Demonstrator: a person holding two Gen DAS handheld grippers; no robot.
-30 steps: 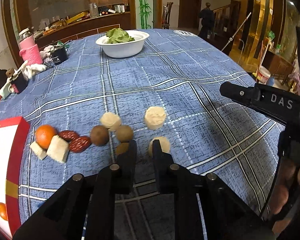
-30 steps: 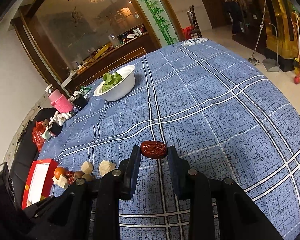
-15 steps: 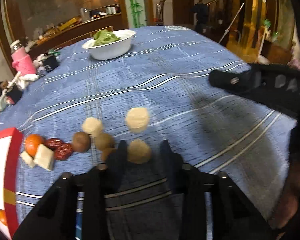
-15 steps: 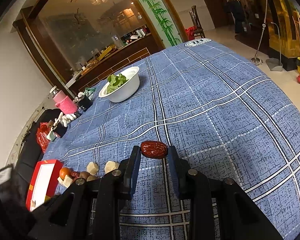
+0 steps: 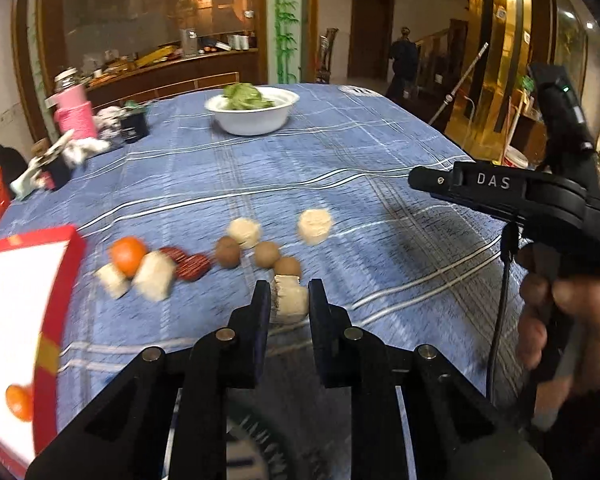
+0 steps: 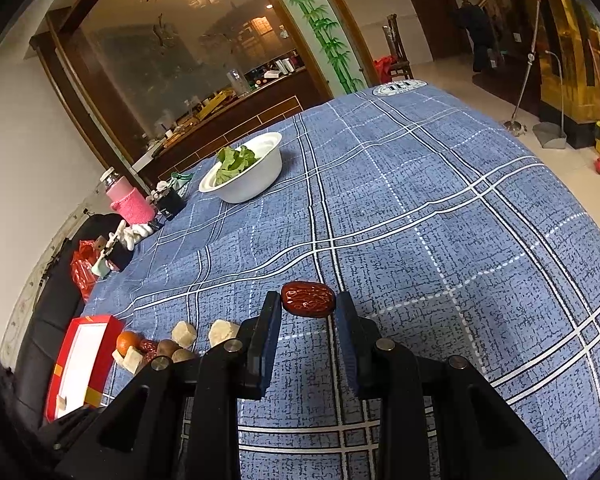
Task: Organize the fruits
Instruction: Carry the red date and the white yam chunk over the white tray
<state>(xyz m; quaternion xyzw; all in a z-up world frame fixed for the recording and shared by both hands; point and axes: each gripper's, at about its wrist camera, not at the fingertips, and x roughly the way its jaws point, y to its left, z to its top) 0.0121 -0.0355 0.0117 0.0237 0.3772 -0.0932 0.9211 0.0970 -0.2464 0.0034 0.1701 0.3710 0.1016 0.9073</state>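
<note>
In the left wrist view my left gripper [image 5: 288, 289] has its jaws closing on a pale cream fruit chunk [image 5: 291, 302], and both pads touch it. Just beyond it on the blue checked cloth lie three brown round fruits [image 5: 267, 254], two more pale chunks [image 5: 315, 226], two red dates [image 5: 188, 265] and an orange [image 5: 127, 254]. In the right wrist view my right gripper [image 6: 308, 305] is shut on a wrinkled red date [image 6: 308, 300], held above the cloth. Seen from the left wrist, the right gripper [image 5: 420, 179] hovers at the right, with a hand [image 5: 560, 320] on its handle.
A red and white box [image 5: 20, 320] lies at the table's near left edge. A white bowl of greens [image 5: 254, 114] stands at the far side. A pink bottle [image 5: 74, 116] and small clutter sit far left. A person stands in the far doorway.
My left gripper was shut and empty, then opened around the nearest pale chunk, and now grips it and has shifted a little. The right gripper has kept still with its date.
</note>
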